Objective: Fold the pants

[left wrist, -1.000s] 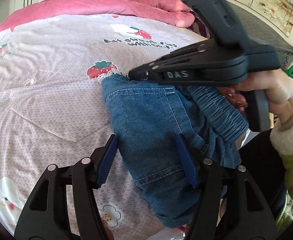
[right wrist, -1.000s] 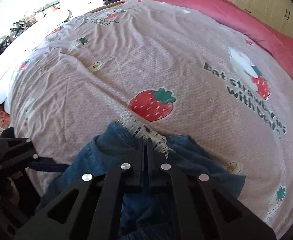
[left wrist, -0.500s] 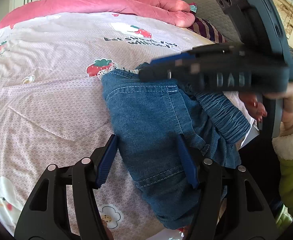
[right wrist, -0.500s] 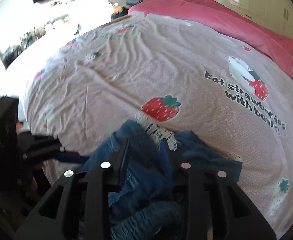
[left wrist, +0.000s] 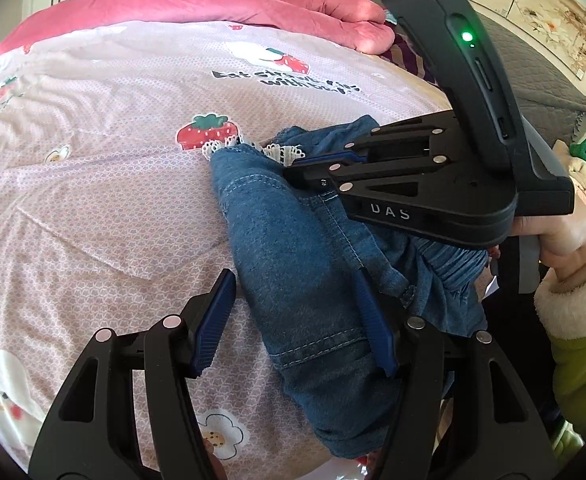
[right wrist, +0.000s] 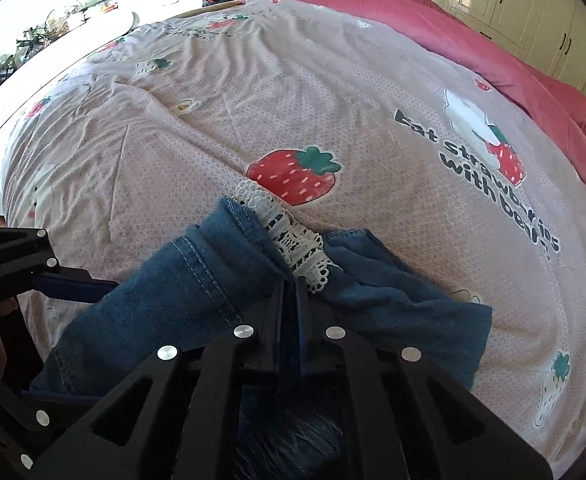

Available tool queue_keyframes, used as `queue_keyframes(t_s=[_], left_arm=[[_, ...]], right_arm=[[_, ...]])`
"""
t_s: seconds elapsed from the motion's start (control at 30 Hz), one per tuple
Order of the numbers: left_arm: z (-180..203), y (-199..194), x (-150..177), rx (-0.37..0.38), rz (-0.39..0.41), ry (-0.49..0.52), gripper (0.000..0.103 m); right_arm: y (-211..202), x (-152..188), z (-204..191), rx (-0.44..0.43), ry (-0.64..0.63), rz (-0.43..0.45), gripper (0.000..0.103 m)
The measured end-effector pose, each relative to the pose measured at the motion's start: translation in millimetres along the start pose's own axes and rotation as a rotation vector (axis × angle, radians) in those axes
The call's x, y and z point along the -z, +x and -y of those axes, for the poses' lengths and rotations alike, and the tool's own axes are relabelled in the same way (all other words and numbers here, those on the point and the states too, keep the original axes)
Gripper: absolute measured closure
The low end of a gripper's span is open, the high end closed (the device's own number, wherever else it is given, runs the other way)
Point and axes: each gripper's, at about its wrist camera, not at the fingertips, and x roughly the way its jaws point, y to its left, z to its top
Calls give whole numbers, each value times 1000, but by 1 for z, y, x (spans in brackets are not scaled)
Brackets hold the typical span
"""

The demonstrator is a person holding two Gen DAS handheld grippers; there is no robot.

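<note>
Left wrist view: the denim pants [left wrist: 293,256] are seen lying bunched on the strawberry-print bedsheet [left wrist: 105,168] near the edge of the bed, with the lace-trimmed cuff [left wrist: 253,147] turned toward the middle of the bed and the gathered waistband [left wrist: 453,260] toward the person. The left gripper [left wrist: 293,312] is held with its blue-padded fingers [left wrist: 215,322] spread wide; one pad is set over the sheet just beside the denim, the other over the fabric, and nothing is clamped between them. The right gripper [left wrist: 313,164] is seen from the side, gripped by a hand [left wrist: 553,228] in a fleece-cuffed sleeve, its tips lying at the cuff end of the pants.

In the right wrist view, the right gripper [right wrist: 291,304] is shown with its fingers [right wrist: 273,320] drawn almost together, a thin layer of denim pinched between them just behind the lace trim [right wrist: 293,240]. A pink quilt [right wrist: 453,28] is piled along the far side of the bed.
</note>
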Motion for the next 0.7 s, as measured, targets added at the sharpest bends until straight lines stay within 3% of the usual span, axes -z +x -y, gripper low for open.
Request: queue_keyframes(t_s=[0.1, 0.2, 0.57, 0.7], left_arm=[[1, -1, 0, 0, 1, 1, 47], [2, -1, -1, 0, 1, -1, 46], [4, -1, 0, -11, 2, 3, 45], [6, -4, -2, -30, 5, 4, 42]], right_arm=[[-7, 1, 8, -31, 55, 15, 89], [-19, 2, 12, -28, 88, 42, 70], [-60, 11, 11, -59, 123, 144, 51], [-77, 20, 18, -55, 166, 186, 37]])
